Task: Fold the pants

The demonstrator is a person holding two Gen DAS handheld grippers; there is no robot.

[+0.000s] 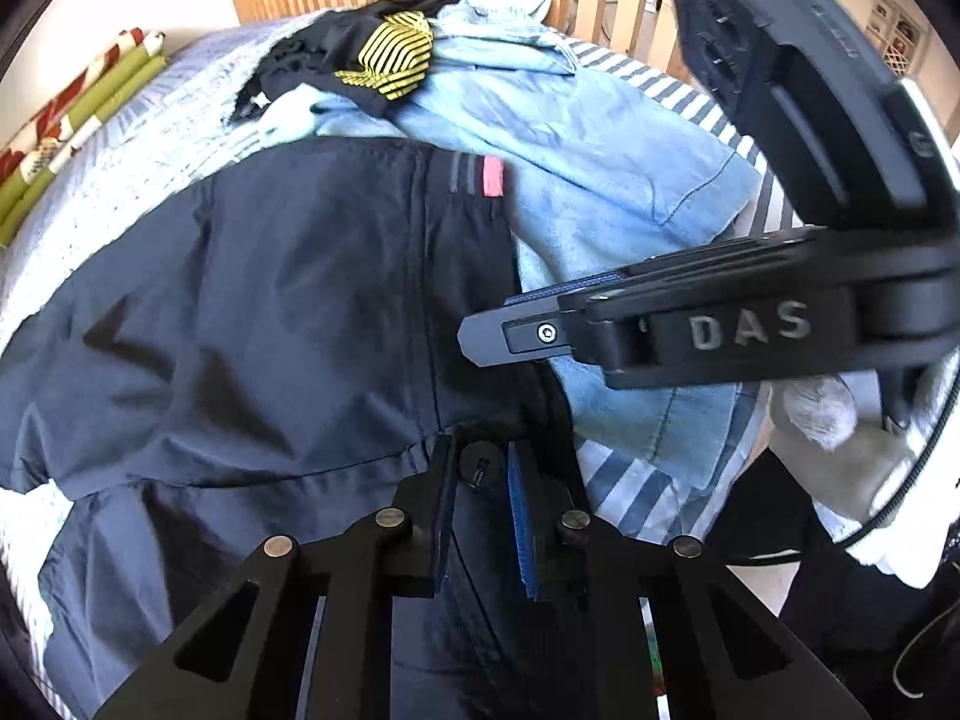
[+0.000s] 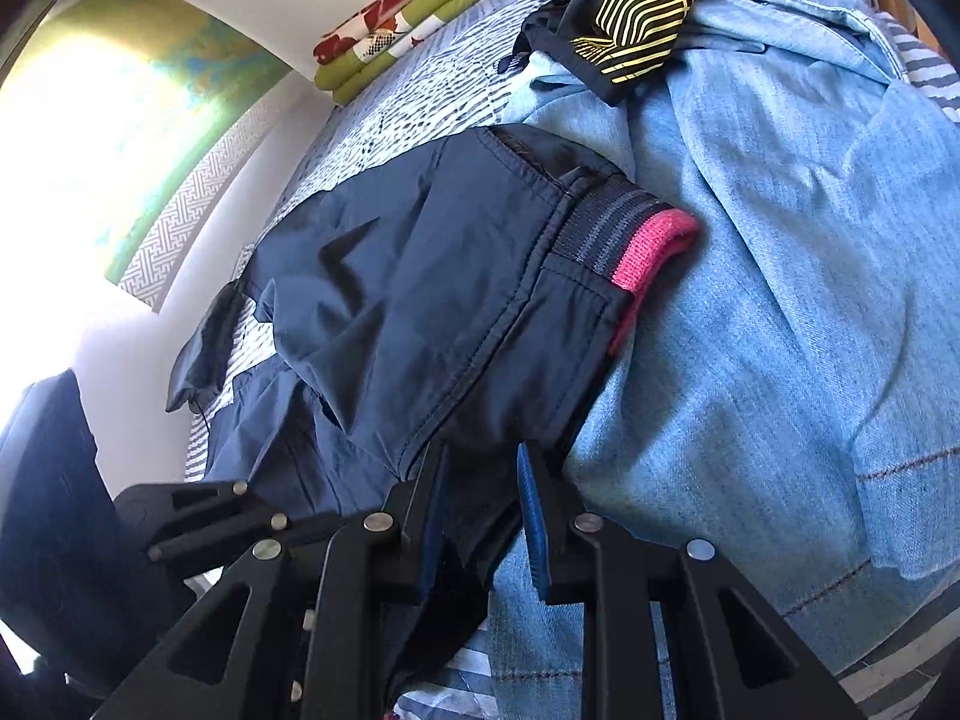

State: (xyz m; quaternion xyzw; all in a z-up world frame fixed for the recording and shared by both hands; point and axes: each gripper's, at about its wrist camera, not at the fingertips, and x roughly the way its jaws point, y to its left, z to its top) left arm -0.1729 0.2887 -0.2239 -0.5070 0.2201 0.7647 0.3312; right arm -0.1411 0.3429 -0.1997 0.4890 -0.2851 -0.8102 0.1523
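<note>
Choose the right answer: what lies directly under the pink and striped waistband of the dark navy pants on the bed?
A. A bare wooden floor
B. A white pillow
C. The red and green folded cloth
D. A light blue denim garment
D: in the right wrist view the pink waistband of the navy pants rests on the light blue denim garment.

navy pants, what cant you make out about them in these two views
- Legs of the navy pants: left wrist view, cut off by the lower edge and hidden by the left gripper.
- Fabric between the right gripper fingers: right wrist view, too dark to tell whether pinched.
- Underside: hidden against the denim garment.
</note>
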